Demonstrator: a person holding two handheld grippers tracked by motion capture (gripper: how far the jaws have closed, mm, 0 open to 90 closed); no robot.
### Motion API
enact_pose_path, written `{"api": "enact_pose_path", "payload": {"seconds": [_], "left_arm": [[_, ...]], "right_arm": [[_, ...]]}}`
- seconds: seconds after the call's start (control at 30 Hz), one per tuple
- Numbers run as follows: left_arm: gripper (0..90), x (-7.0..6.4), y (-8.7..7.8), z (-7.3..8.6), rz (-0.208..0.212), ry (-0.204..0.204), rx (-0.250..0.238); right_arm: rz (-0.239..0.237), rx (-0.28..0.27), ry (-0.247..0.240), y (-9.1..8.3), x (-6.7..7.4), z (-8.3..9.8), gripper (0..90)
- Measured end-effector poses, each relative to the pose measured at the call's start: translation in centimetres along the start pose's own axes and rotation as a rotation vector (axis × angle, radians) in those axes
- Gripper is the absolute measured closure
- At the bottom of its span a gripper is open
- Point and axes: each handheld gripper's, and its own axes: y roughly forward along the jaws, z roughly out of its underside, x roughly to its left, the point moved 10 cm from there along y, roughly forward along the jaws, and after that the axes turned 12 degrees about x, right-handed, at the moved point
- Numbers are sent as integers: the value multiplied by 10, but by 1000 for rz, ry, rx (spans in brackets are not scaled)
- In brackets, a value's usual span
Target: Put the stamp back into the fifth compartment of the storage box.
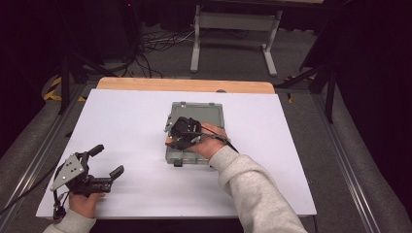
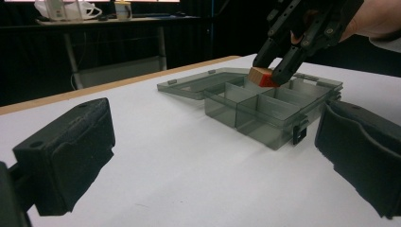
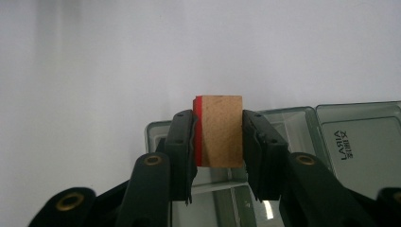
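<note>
Right gripper [image 3: 218,137] fingers clamped on wooden block [image 3: 221,130], over the open organizer box [image 2: 265,111]. Left gripper [image 1: 104,162] fingers wide open, empty, on the surface [image 1: 126,126].

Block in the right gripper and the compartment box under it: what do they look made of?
Block: looks like wood, matte tan face with fine speckled grain; one side is red, probably paint or a glued layer. Box: likely smoky translucent plastic, glossy, since its dividers show through the walls and its open lid carries moulded lettering. Right gripper clamps the block.
</note>
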Motion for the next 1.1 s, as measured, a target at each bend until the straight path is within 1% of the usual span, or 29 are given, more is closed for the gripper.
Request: {"api": "enact_pose_path", "payload": {"seconds": [0.1, 0.2, 0.23, 0.27, 0.43, 0.47, 0.67, 0.73, 0.9, 1.0, 1.03, 1.1], "left_arm": [[1, 0, 0, 0, 0, 0, 0], [1, 0, 0, 0, 0, 1, 0], [1, 0, 0, 0, 0, 1, 0], [1, 0, 0, 0, 0, 1, 0], [1, 0, 0, 0, 0, 1, 0], [1, 0, 0, 0, 0, 1, 0], [1, 0, 0, 0, 0, 1, -1], [1, 0, 0, 0, 1, 1, 0], [1, 0, 0, 0, 0, 0, 0], [1, 0, 0, 0, 1, 0, 0], [1, 0, 0, 0, 2, -1, 0], [1, 0, 0, 0, 2, 1, 1]], "right_arm": [[-4, 7, -2, 4, -1, 1, 659], [-15, 28, -3, 8, -1, 4, 658], [-21, 44, 16, 10, 0, 5, 658], [-24, 41, 4, 11, -1, 5, 659], [-40, 60, 13, 15, 2, 6, 658], [-45, 73, 5, 17, 2, 7, 658], [-57, 95, 3, 22, 2, 11, 659], [-66, 109, 7, 24, 2, 13, 658], [-74, 121, 3, 27, 3, 15, 658], [-85, 130, -3, 28, 4, 16, 658], [-98, 138, -4, 30, 5, 17, 658], [-101, 142, -10, 31, 6, 18, 658]]}}
